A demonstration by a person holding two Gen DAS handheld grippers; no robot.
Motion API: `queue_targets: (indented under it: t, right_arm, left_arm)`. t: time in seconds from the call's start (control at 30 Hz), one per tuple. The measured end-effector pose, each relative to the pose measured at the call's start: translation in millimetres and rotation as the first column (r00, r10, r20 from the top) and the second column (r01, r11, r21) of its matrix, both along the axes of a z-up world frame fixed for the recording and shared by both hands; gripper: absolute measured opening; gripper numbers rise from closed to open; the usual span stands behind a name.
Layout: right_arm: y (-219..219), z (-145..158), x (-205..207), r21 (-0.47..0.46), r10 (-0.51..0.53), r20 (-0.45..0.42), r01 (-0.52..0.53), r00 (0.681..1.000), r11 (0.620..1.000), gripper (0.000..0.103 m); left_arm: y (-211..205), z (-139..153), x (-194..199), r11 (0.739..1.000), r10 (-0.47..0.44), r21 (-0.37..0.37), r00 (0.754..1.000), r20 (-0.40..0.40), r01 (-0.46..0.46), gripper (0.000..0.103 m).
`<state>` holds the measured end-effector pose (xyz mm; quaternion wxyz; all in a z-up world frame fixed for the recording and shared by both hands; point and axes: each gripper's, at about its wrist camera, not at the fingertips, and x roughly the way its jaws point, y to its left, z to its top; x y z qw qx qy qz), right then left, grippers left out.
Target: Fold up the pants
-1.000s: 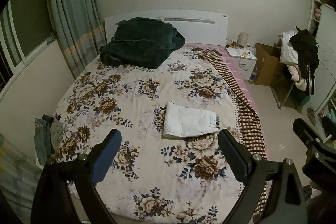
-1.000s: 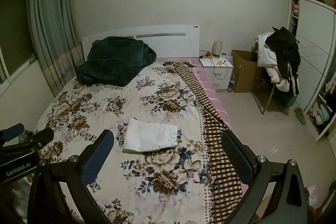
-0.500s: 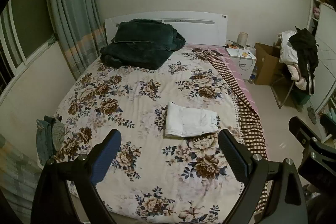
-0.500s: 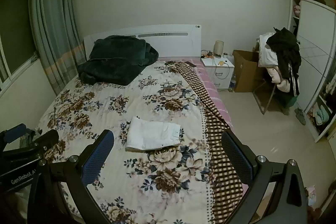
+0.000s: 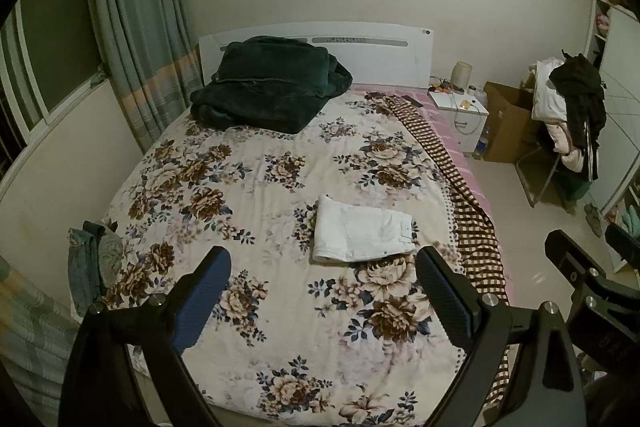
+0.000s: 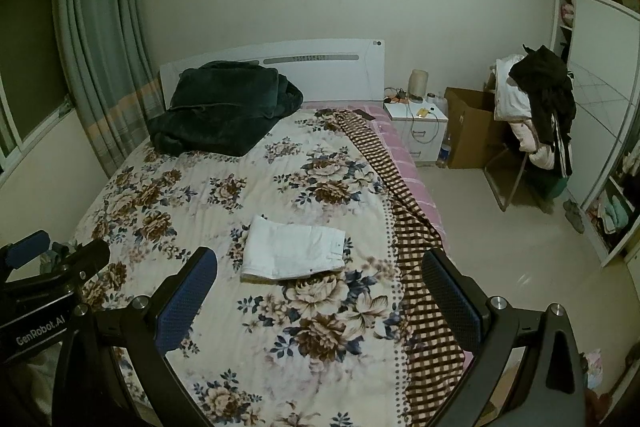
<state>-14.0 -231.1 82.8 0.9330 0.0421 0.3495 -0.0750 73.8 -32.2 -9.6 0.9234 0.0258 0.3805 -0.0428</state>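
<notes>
White pants (image 5: 362, 233) lie folded into a flat rectangle on the floral bedspread (image 5: 248, 187), right of the bed's middle; they also show in the right wrist view (image 6: 294, 253). My left gripper (image 5: 322, 283) is open and empty, held well back above the foot of the bed. My right gripper (image 6: 320, 285) is open and empty too, at the same distance to the right. The right gripper's body shows in the left wrist view (image 5: 588, 279), and the left gripper's body in the right wrist view (image 6: 44, 279).
A dark green blanket (image 5: 266, 87) is piled by the white headboard (image 5: 368, 43). A brown checked cloth (image 5: 468, 203) runs along the bed's right edge. Jeans (image 5: 86, 263) hang off the left edge. A nightstand (image 6: 418, 127), cardboard box (image 6: 470, 127) and clothes-laden chair (image 6: 536, 123) stand at right.
Both grippers have drawn back slightly from the bed, still open; the folded pants have not moved.
</notes>
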Motion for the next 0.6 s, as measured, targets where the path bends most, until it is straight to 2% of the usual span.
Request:
queue_targets:
  t: [0.6]
  right_arm:
    - [-1, -15, 6, 0.015, 0.008, -0.025, -0.007, 1.000, 1.000, 0.103]
  left_arm:
    - [3, -1, 0, 1.000, -0.009, -0.008, 1.000, -0.010, 0.008, 0.094]
